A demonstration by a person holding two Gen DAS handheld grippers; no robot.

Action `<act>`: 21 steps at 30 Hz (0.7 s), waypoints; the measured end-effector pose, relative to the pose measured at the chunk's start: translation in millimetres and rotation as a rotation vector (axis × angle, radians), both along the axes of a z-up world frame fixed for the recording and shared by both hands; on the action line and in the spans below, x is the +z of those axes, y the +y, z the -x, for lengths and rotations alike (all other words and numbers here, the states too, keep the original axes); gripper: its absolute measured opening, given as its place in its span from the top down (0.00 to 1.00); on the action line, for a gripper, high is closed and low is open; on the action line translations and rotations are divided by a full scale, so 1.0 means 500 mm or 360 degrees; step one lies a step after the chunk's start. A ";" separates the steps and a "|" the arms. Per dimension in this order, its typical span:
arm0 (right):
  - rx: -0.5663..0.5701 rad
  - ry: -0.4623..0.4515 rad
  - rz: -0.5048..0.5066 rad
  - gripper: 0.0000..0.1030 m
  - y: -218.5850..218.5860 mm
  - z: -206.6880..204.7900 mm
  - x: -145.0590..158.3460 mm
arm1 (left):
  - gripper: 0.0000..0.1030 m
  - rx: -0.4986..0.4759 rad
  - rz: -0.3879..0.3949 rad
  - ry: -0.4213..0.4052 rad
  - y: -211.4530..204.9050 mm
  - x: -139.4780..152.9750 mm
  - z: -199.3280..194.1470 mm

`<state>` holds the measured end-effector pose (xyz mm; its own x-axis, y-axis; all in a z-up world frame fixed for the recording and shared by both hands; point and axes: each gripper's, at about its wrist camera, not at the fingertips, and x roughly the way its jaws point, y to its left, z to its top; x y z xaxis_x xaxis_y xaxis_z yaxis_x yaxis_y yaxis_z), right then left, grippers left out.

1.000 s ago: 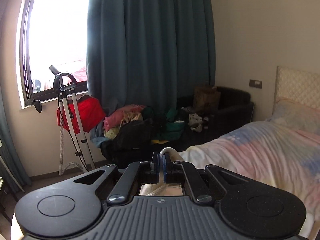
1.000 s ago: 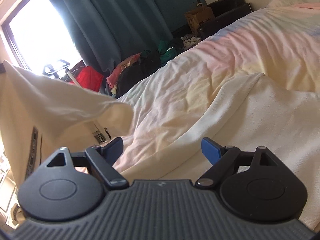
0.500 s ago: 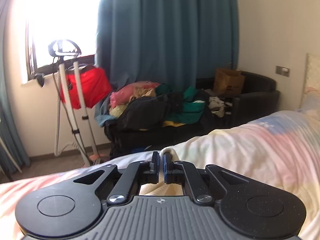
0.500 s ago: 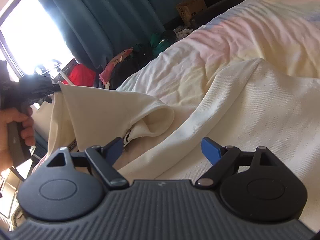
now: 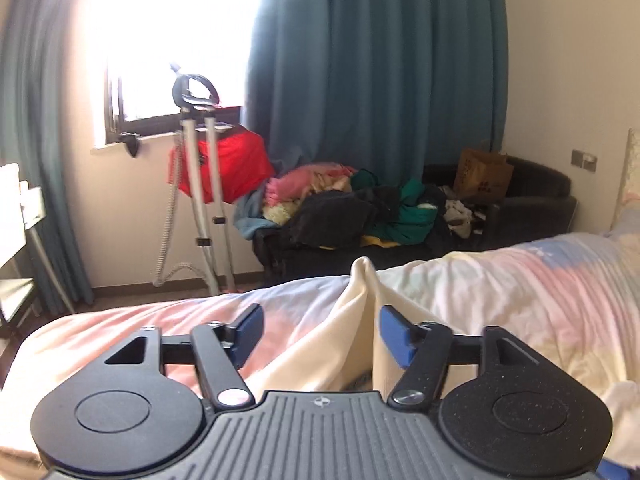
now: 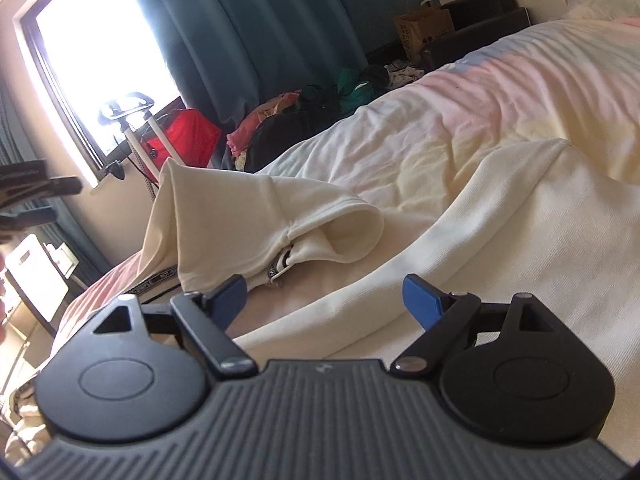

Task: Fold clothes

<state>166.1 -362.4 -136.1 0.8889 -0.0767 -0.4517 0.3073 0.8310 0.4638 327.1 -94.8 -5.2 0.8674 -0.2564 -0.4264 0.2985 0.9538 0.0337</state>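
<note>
A cream garment (image 6: 500,216) lies on the bed. Its left part (image 6: 248,220) stands up in a loose peak with a sleeve opening and a label showing. In the left wrist view the same peak of cream cloth (image 5: 360,320) rises between the fingers of my left gripper (image 5: 320,328), which is open and not pinching it. My right gripper (image 6: 324,300) is open and empty, low over the flat cream cloth. The left gripper shows blurred at the left edge of the right wrist view (image 6: 28,188).
The bed has a pastel pink, yellow and blue sheet (image 5: 540,280). Beyond it stand a dark sofa piled with clothes (image 5: 352,208), a brown paper bag (image 5: 482,176), a garment steamer stand (image 5: 200,184) with a red item, teal curtains (image 5: 376,72) and a bright window.
My left gripper was shut on the cream cloth and held it up; it came down toward the bed and has opened, so the cloth now stands loose between the fingers. The right gripper stayed open.
</note>
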 end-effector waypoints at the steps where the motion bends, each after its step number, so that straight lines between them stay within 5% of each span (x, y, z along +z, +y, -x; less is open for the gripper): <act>1: 0.0011 -0.0005 0.0019 0.16 0.005 0.003 0.004 | 0.25 0.0021 -0.0007 -0.0003 0.020 0.000 0.050; 5: 0.0067 -0.0023 0.0081 0.16 0.025 0.017 0.019 | 0.24 0.0130 -0.0012 0.0028 0.099 -0.009 0.246; 10: 0.0113 -0.0037 0.0191 0.16 0.050 0.040 0.034 | 0.23 0.0306 0.0105 0.0104 0.181 -0.037 0.400; 17: 0.0171 0.0030 0.0334 0.16 0.076 0.070 0.043 | 0.22 0.0369 0.0197 0.0068 0.228 -0.079 0.486; 21: 0.0201 0.0093 0.0439 0.16 0.100 0.066 0.041 | 0.21 0.0406 0.0139 0.0041 0.242 -0.103 0.499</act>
<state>133.2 -312.6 -115.6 0.8723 -0.0939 -0.4798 0.2130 0.9563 0.2000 77.7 26.4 -56.9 0.8979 -0.0676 -0.4350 0.0476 0.9973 -0.0567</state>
